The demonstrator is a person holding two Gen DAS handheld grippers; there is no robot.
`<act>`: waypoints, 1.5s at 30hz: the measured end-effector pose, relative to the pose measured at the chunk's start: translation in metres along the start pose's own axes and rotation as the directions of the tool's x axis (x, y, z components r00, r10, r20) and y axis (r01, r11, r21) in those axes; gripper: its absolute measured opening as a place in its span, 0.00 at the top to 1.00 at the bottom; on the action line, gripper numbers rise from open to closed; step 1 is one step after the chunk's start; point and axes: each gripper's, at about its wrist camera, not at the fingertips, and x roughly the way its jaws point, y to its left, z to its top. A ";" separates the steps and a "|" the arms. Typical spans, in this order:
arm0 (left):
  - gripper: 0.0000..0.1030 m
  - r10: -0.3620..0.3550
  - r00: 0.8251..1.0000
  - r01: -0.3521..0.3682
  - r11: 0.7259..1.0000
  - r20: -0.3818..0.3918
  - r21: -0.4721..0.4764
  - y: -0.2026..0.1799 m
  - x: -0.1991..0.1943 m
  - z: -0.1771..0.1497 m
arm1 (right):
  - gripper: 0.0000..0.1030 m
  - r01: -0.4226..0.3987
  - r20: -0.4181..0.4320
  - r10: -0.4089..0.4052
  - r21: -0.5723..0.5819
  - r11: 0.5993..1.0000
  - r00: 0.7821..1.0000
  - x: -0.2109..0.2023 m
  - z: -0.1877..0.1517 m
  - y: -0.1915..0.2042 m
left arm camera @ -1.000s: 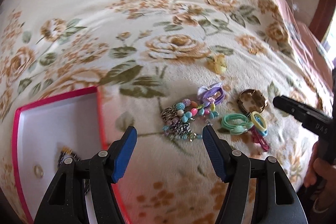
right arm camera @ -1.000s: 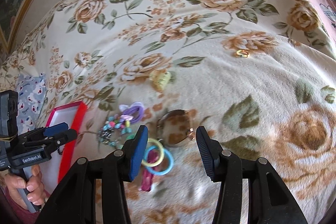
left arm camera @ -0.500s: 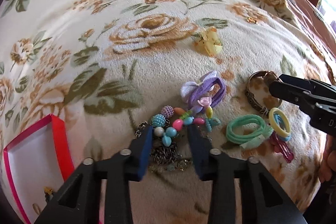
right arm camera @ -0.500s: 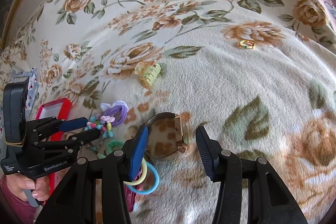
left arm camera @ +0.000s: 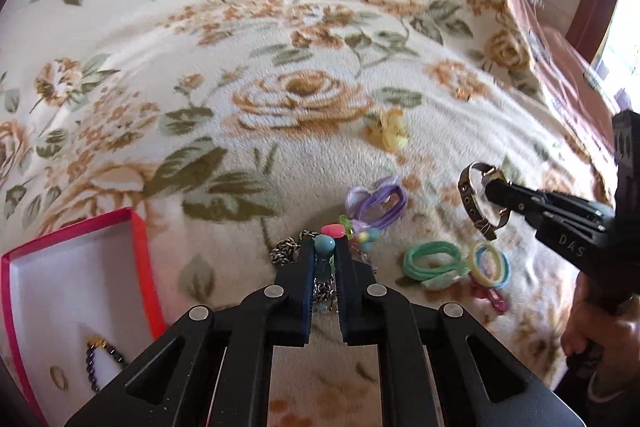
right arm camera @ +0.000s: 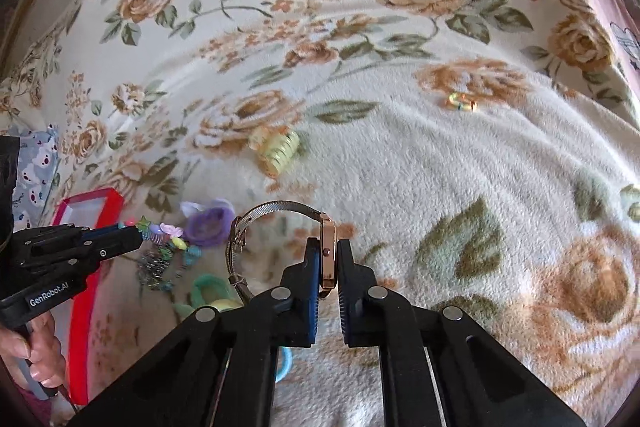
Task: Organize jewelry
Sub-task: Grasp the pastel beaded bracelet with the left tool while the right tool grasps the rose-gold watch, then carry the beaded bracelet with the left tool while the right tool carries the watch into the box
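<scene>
Our left claw (left arm camera: 324, 257) pinches the beads (left arm camera: 324, 245) above the blanket (left arm camera: 200, 67); our right claw (right arm camera: 328, 259) pinches the watch (right arm camera: 327, 251).

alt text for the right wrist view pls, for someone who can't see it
The right gripper is shut on a rose-gold watch by its case, its mesh band arching to the left above a floral blanket. At far left, the left gripper grips a colourful bead bracelet near a red box; a yellow hair claw lies further back.
</scene>
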 end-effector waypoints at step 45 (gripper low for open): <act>0.92 0.108 0.984 -0.044 0.918 0.141 -0.394 0.126 -0.182 -0.133 | 0.93 -0.356 -0.165 0.318 -0.333 0.873 0.934 -0.006 -0.047 0.242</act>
